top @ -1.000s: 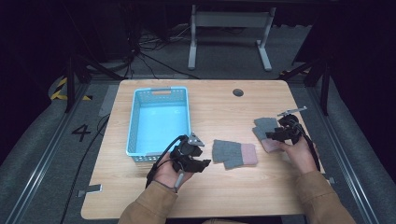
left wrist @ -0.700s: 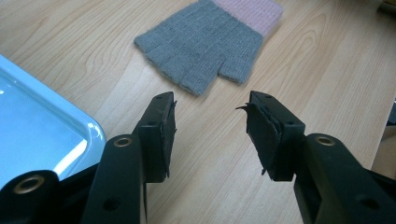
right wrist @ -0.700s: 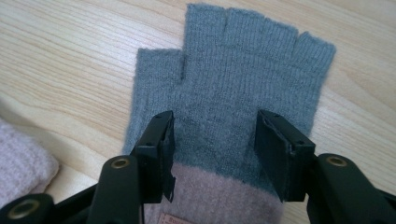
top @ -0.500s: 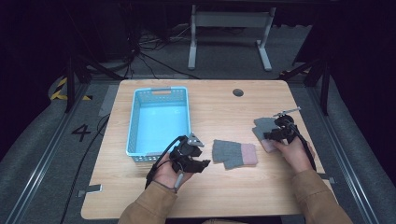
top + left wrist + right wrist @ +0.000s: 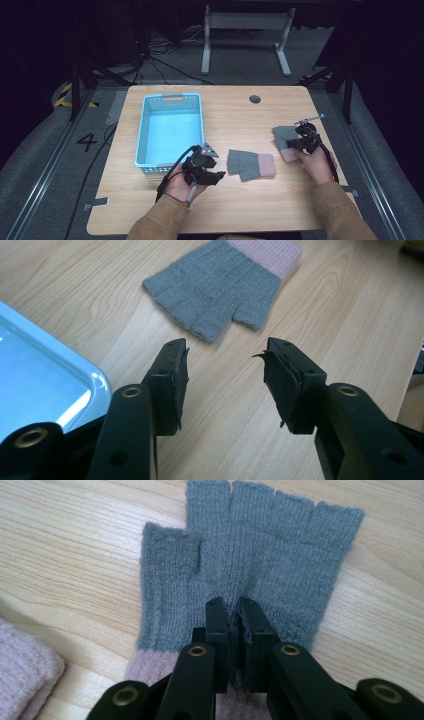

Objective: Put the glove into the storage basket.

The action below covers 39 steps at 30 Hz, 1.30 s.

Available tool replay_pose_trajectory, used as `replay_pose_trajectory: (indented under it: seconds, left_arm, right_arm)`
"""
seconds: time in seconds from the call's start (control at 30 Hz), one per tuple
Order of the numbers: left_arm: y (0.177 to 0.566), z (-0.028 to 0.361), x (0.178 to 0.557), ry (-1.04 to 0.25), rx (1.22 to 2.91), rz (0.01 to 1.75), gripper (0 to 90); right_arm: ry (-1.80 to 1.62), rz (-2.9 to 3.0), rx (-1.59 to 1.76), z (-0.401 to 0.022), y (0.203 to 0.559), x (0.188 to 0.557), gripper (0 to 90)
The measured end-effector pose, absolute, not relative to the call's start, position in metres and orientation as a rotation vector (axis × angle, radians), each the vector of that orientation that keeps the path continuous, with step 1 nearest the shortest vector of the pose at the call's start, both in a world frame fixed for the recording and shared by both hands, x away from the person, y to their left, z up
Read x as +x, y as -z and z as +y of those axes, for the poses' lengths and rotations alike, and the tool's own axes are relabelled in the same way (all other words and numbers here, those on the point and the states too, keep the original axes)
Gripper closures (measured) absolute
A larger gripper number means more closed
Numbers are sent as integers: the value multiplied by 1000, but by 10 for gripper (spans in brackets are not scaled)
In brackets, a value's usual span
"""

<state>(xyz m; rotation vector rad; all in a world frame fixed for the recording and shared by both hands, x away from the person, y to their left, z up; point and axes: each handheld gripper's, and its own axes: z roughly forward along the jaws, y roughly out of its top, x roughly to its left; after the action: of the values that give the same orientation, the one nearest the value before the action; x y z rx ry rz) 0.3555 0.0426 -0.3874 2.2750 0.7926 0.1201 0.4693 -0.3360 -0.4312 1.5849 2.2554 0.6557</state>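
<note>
The light wooden desk (image 5: 240, 210) carried everything, and on its left part stood the pale blue plastic basket with perforated walls (image 5: 145, 135), with nothing visible inside it. Near the middle of the desk lay one grey knitted fingerless glove with a pink cuff (image 5: 251, 164), flat and untouched, just beside the left hand-held gripper (image 5: 214, 176). In the left gripper view this glove (image 5: 220, 285) was ahead of the jaws, apart from them, and the jaws stood wide with only bare wood between them. The second grey knitted fingerless glove with a pink cuff (image 5: 286, 141) lay near the right edge of the desk, under the right hand-held gripper (image 5: 295, 145). In the right gripper view the right hand-held gripper (image 5: 235, 611) was pinched narrow on the knit of this glove (image 5: 280, 565), close to the cuff, while the glove rested flat on the wood. The step in hand seemed to be the grasp of the right glove. The next move probably called for lifting it without losing the thin fabric and carrying it toward the basket or the other glove.
</note>
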Motion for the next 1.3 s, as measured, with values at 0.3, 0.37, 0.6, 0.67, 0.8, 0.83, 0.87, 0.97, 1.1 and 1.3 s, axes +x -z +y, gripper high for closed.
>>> replay_pose_trajectory:
  seconds: [0.3, 0.37, 0.6, 0.67, 0.8, 0.83, 0.87, 0.97, 1.1, 1.3]
  left_arm:
    - [387, 43, 356, -115, 2268, 792, 525]
    - [387, 43, 356, -113, 2267, 792, 524]
    - [386, 43, 356, -112, 2267, 789, 524]
    - [386, 43, 355, -112, 2264, 790, 524]
    - [386, 43, 355, -113, 2263, 791, 524]
    - [386, 43, 355, -113, 2262, 791, 525]
    - [385, 43, 355, -112, 2261, 792, 525]
    - [385, 44, 355, -114, 2260, 791, 525]
    - [384, 44, 355, -113, 2260, 788, 529]
    - [384, 44, 355, -107, 2263, 791, 541]
  right_arm:
    - [-711, 2265, 1563, -339, 417, 461, 851]
    - [-726, 2263, 1551, -339, 412, 458, 850]
    - [-774, 2279, 1480, -333, 394, 447, 847]
    - [-789, 2285, 1455, -329, 388, 444, 846]
    - [-812, 2312, 1400, -321, 378, 436, 844]
    - [-820, 2323, 1383, -318, 376, 435, 844]
    - [-827, 2335, 1363, -316, 374, 433, 843]
    - [-858, 2371, 1300, -309, 369, 429, 844]
    - [-888, 2421, 1221, -300, 364, 424, 842]
    - [-913, 2485, 1123, -285, 360, 415, 842]
